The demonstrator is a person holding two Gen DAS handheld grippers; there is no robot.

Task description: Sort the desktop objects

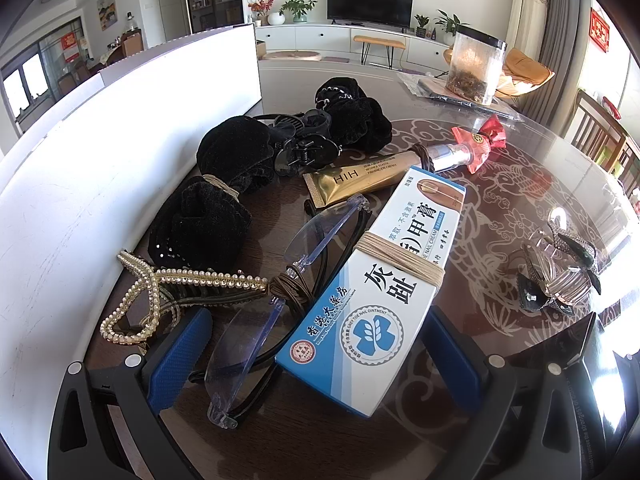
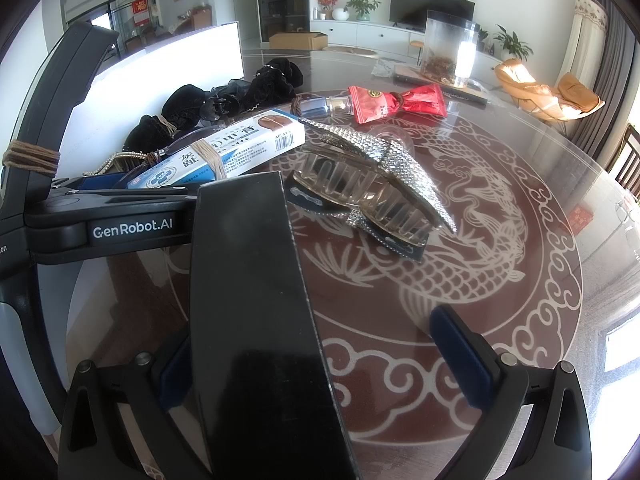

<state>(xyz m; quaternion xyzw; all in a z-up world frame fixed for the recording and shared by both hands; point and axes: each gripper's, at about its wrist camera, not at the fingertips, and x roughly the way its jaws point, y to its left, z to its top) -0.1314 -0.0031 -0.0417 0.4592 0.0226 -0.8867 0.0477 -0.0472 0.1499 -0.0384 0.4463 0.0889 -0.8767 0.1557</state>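
Ointment box (image 1: 372, 292) | between left jaws, apart | right jaws apart (black box (image 2: 256, 320) possibly touching)

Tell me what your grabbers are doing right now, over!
Left gripper jaws open around the blue-and-white ointment box. Right gripper jaws open, black box between them. Clear glasses lie against the ointment box.

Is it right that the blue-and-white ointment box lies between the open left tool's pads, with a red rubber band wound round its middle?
Not quite. The band round the ointment box is tan, not red, as the left wrist view shows. The rest holds: the box lies between the open left tool pads.
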